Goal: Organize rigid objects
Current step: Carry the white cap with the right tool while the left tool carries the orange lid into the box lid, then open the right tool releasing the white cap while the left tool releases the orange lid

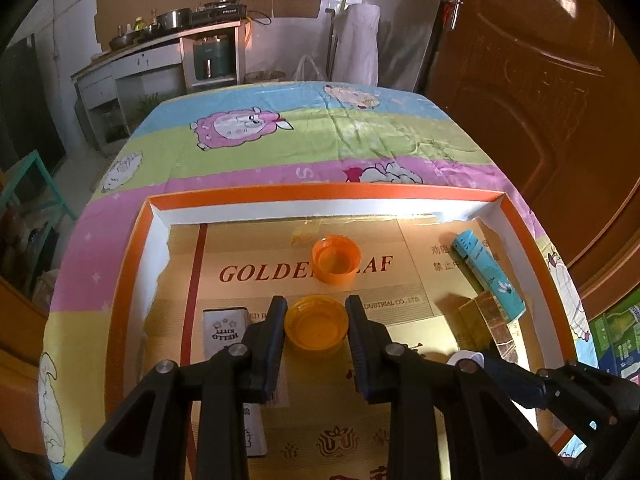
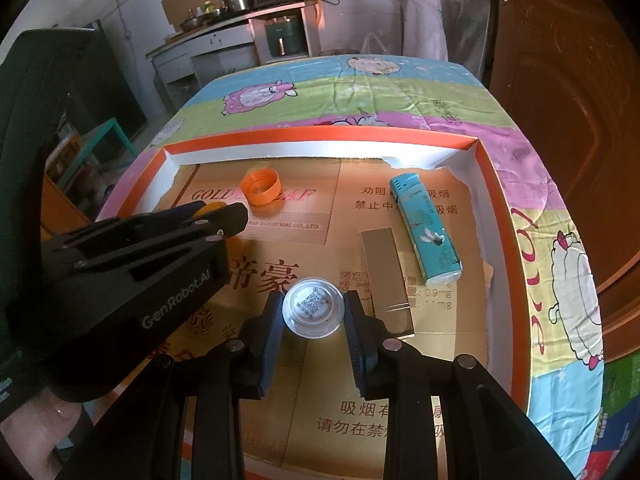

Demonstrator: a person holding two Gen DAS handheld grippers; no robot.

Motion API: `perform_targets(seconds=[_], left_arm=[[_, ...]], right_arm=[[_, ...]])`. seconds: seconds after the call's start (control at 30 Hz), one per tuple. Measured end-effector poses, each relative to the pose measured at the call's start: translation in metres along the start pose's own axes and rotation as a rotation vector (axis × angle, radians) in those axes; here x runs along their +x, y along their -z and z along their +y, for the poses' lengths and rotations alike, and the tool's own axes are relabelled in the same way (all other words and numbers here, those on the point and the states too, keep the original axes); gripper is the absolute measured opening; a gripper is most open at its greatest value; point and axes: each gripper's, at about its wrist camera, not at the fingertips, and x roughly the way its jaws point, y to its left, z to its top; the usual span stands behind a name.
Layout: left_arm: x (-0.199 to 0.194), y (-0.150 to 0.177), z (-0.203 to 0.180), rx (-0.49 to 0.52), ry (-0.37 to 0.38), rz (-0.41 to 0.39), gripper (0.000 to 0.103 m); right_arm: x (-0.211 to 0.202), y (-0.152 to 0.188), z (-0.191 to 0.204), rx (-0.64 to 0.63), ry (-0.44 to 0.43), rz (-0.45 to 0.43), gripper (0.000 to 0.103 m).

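Note:
My left gripper (image 1: 316,326) is shut on a yellow bottle cap (image 1: 316,326), held open side up over the gold floor of an orange-rimmed cardboard tray (image 1: 320,192). My right gripper (image 2: 312,312) is shut on a white bottle cap (image 2: 313,307) with a printed code inside. An orange cap (image 1: 336,260) lies just beyond the yellow one; it also shows in the right wrist view (image 2: 261,187). A blue lighter (image 2: 426,228) and a flat gold box (image 2: 386,276) lie at the tray's right. A white Hello Kitty lighter (image 1: 224,330) lies left of my left gripper.
The tray sits on a table under a cartoon sheep cloth (image 1: 280,128). A brown door (image 1: 540,100) stands close on the right. A kitchen counter (image 1: 160,44) with pots is at the back. The left gripper's body (image 2: 132,264) fills the left of the right wrist view.

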Motion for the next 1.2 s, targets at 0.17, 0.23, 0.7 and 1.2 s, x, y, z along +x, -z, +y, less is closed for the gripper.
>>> perform_targets(seconds=[0.17, 0.23, 0.7, 1.2], left_arm=[[0.003, 0.000, -0.001, 0.000, 0.003, 0.017, 0.030], [0.004, 0.000, 0.000, -0.002, 0.011, 0.026, 0.030], [-0.003, 0.002, 0.008, -0.039, 0.047, 0.001, 0.034], [-0.036, 0.011, 0.010, -0.050, 0.046, -0.052, 0.039]], right_arm=[[0.002, 0.001, 0.000, 0.006, -0.006, 0.006, 0.031], [0.001, 0.001, 0.000, 0.009, -0.007, 0.004, 0.031], [-0.003, 0.004, 0.000, 0.020, -0.022, 0.006, 0.031], [-0.018, 0.016, 0.001, 0.016, -0.027, 0.011, 0.048]])
